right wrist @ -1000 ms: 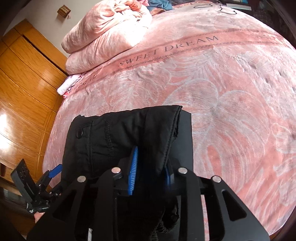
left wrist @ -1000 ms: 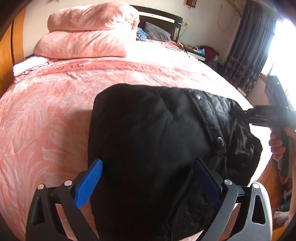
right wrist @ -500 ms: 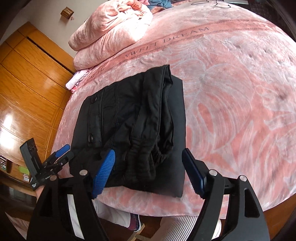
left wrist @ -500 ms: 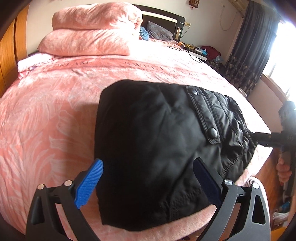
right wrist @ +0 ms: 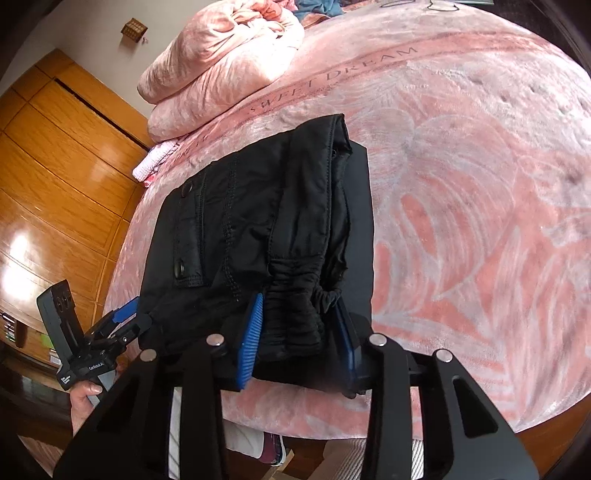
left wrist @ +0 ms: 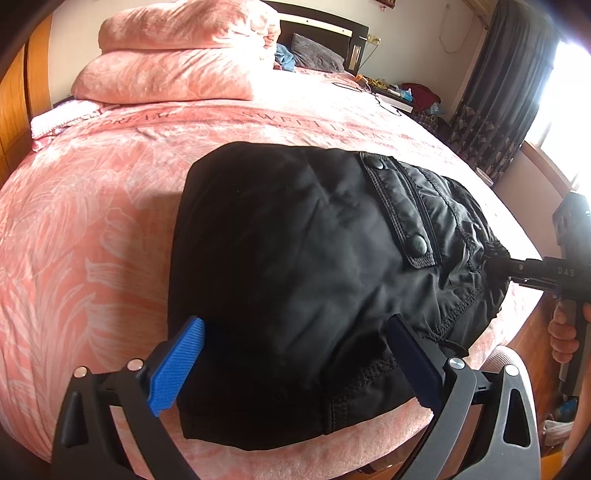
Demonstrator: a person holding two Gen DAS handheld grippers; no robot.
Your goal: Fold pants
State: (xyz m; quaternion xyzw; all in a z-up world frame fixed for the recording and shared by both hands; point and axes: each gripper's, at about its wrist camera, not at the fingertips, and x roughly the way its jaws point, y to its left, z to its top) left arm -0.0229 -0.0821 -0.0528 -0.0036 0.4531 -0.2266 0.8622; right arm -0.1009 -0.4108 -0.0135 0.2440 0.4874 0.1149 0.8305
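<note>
The black pants lie folded in a compact bundle at the near edge of the pink bed; they also show in the right wrist view. My left gripper is open, its blue pads either side of the bundle's near end. My right gripper is partly closed around the gathered elastic waistband, with the blue pads at both sides of it. The right gripper shows in the left wrist view at the bundle's right edge. The left gripper shows in the right wrist view at the bundle's left corner.
A stack of folded pink duvets lies at the head of the bed. Wooden wardrobe doors stand along one side. A dark headboard, a cluttered bedside table and dark curtains are beyond the bed.
My right gripper opened and let go of the waistband, pulled back, then came forward again and narrowed around it. The pants settled flat on the bed. My left gripper stayed open.
</note>
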